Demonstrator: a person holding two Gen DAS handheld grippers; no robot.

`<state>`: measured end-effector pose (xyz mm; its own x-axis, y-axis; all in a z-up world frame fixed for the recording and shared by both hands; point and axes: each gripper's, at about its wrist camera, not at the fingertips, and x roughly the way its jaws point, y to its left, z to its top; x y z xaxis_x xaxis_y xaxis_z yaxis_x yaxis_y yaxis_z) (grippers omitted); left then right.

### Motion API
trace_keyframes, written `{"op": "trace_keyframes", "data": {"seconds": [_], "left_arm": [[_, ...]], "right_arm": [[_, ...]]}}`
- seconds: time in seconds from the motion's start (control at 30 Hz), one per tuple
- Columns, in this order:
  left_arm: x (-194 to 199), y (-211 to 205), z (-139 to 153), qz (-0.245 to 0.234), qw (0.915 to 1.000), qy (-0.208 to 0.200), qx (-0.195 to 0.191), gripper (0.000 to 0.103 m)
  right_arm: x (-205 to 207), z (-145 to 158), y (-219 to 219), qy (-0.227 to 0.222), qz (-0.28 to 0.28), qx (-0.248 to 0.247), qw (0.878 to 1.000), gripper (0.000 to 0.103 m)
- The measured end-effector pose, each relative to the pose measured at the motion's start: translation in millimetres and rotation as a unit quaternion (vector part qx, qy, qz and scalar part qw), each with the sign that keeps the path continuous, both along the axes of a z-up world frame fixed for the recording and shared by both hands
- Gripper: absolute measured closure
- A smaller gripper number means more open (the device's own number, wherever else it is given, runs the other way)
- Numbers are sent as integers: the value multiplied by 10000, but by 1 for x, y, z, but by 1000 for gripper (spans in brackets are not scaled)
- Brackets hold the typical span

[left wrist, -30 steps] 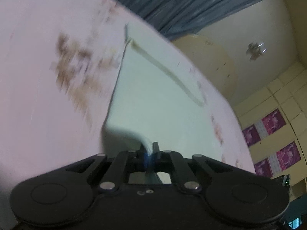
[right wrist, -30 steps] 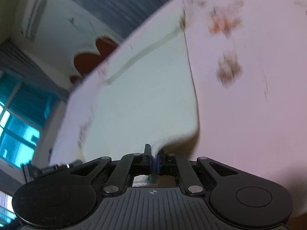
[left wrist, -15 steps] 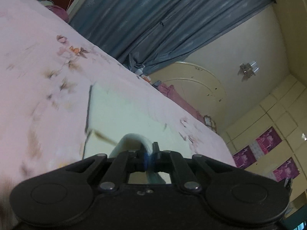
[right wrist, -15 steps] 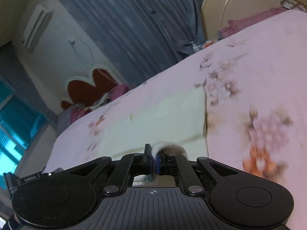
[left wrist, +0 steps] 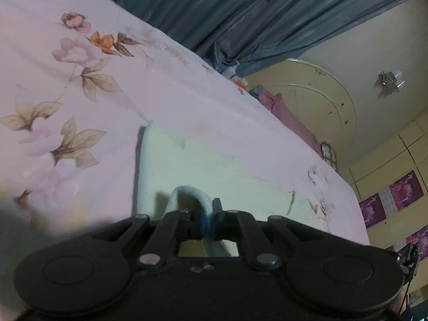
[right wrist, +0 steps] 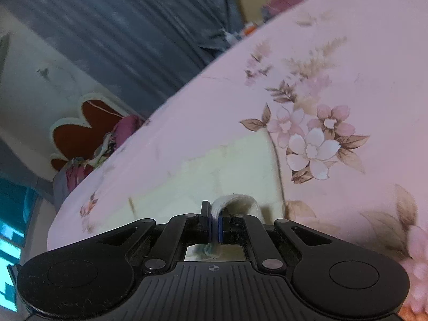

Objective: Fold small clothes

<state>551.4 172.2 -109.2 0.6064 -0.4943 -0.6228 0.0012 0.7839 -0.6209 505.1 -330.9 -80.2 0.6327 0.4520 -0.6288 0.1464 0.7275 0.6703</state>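
On the bed: a small pale garment [left wrist: 214, 171] lies spread on the pink flowered bedsheet [left wrist: 80, 85], with both tools low at its near edge.

Garment: cream to pale green, flat over most of its area, with a ridge running across it that looks like a fold line; the soft focus leaves that uncertain.

Left gripper [left wrist: 206, 223]: its fingers are pressed together on a bunched corner of the garment, and the cloth loops up in a small arch just ahead of the tips.

Right gripper [right wrist: 215, 227]: fingers likewise squeezed onto the opposite corner, with a white hem curling over the tips to the right.

Where the cloth sits: its far part rests on the sheet, its left side edge is close to the leaf prints, and its right side edge is just beside the big pink and white flower [right wrist: 310, 147].

Step in hand: judging by the two pinched corners held low over the flat cloth, this is the laying-down part of a fold, with the near edge carried across the body of the garment.

Next move calls for: lowering both corners level so the edges line up, then letting go on both sides at once so that nothing drags.

Risk: a late release on one side could skew the fold.

Background: grey-blue curtain [left wrist: 267, 13] beyond the bed.
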Motion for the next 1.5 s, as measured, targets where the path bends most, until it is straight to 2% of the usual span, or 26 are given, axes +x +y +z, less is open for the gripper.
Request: {"op": "trace_keyframes", "data": {"seconds": [0.03,0.07,0.1,0.13,0.17,0.2,0.3,0.33,0.37,0.4,0.47,0.6,0.63,0.7,0.73,0.77,0.83,0.93,1.0,1.2,1.3,1.33,1.37,1.4,1.47,1.5], "left_arm": [[4,1,-2,11,10000,-39,-60,88],[5,2,-1,40,9998,-137,-143,64],[5,4,0,97,9994,-253,-218,52],[4,7,3,183,9985,-434,-265,36],[2,7,6,221,9978,-572,-242,33],[3,8,9,204,9974,-654,-216,33],[8,6,10,-81,9978,-658,16,41],[9,2,9,-220,9976,-617,216,48],[12,-3,7,-374,9966,-565,464,53],[14,-9,6,-484,9953,-523,649,55],[18,-17,3,-648,9919,-467,986,58],[21,-28,-1,-840,9855,-462,1397,64],[21,-29,0,-873,9843,-465,1461,70],[20,-29,-1,-900,9834,-456,1506,84],[21,-29,0,-892,9839,-451,1483,98],[19,-28,0,-861,9844,-491,1451,100],[17,-27,3,-741,9848,-678,1419,100],[15,-21,5,-481,9887,-837,1142,100],[17,-23,5,-419,9884,-865,1175,100],[27,-32,-8,-420,9868,-648,1420,99],[26,-31,-1,-382,9864,-565,1492,89],[21,-32,6,-275,9836,-625,1672,72],[14,-35,15,-160,9765,-831,1982,49],[6,-42,23,-134,9688,-1087,2224,39],[3,-66,31,-533,9586,-1276,2490,39],[4,-80,31,-754,9539,-1293,2603,39]], "right_arm": [[4,-3,-2,-42,-22,74,10000,99],[8,-4,-3,-89,-74,102,9999,98],[11,-4,-5,-132,-162,106,9997,91],[12,-3,-9,-242,-307,60,9992,77],[11,1,-10,-396,-450,-15,9982,33],[8,7,-13,-630,-579,-113,9963,19],[10,10,-19,-723,-441,-127,9963,21],[11,10,-17,-717,-306,-322,9964,27],[13,9,-14,-664,-182,-499,9964,39],[17,7,-9,-587,-33,-689,9959,47],[22,1,2,-475,253,-1084,9926,54],[29,-10,27,-326,673,-1846,9800,55],[31,-13,33,-306,795,-2016,9758,58],[31,-16,42,-312,1025,-2265,9681,89],[30,-16,46,-365,1097,-2380,9644,93],[30,-16,49,-437,1161,-2517,9598,101],[25,-11,54,-723,1152,-2801,9503,101],[20,-4,51,-1052,969,-2889,9466,101],[20,-3,51,-1156,878,-3010,9425,101],[35,-29,53,-646,867,-3141,9432,101],[34,-28,53,-633,772,-3188,9426,101],[32,-22,51,-665,649,-3282,9400,100],[27,-14,52,-765,464,-3449,9344,83],[19,-5,54,-1015,256,-3504,9307,59],[13,4,66,-1189,484,-3074,9429,57],[15,4,79,-1189,736,-2996,9438,57]]}}
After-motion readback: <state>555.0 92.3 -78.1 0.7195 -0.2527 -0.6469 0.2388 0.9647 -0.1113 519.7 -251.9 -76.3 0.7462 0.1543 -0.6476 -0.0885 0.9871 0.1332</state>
